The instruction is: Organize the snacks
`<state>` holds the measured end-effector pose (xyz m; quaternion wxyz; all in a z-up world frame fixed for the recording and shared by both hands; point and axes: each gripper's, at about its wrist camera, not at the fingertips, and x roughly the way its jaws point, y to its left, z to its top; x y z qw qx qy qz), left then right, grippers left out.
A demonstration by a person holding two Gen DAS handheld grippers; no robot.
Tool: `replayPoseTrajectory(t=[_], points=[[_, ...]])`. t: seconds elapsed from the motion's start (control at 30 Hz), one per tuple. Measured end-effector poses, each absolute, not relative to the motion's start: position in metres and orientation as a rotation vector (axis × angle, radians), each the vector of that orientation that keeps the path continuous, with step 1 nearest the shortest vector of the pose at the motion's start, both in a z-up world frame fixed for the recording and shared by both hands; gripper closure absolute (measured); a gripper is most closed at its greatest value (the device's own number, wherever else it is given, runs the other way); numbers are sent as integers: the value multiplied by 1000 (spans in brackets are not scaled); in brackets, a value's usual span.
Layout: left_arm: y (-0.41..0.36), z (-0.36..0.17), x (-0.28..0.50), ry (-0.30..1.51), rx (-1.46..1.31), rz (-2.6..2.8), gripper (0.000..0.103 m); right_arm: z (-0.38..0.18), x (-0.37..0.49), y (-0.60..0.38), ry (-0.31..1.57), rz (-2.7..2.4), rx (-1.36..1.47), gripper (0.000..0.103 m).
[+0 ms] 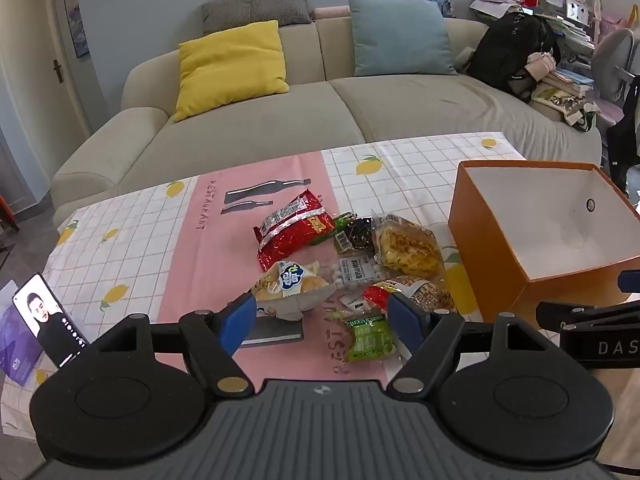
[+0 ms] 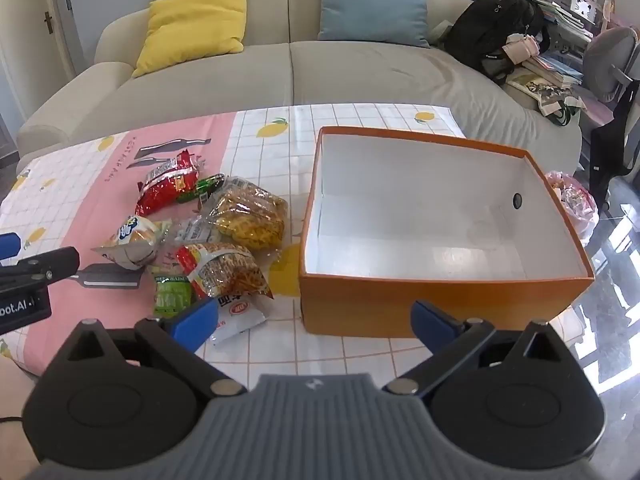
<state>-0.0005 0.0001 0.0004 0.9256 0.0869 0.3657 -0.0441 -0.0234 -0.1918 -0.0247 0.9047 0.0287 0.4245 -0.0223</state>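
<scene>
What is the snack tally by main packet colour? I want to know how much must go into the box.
Red: 2, the large red foil packet and the red-and-clear cracker packet
Green: 2, the flat green pea packet and the dark green packet
Yellow: 2, the clear bag of yellow cakes and the blue-logo bun packet
White: 2, the white sachet and the clear bag of white candies
Total: 8
</scene>
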Motion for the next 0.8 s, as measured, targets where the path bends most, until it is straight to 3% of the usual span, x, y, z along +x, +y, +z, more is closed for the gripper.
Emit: replayPoseTrajectory(t=[0.8], points=[[-1,-4,-3,780,156,-94,17,-27,-21,-189,897,-34,66,3]])
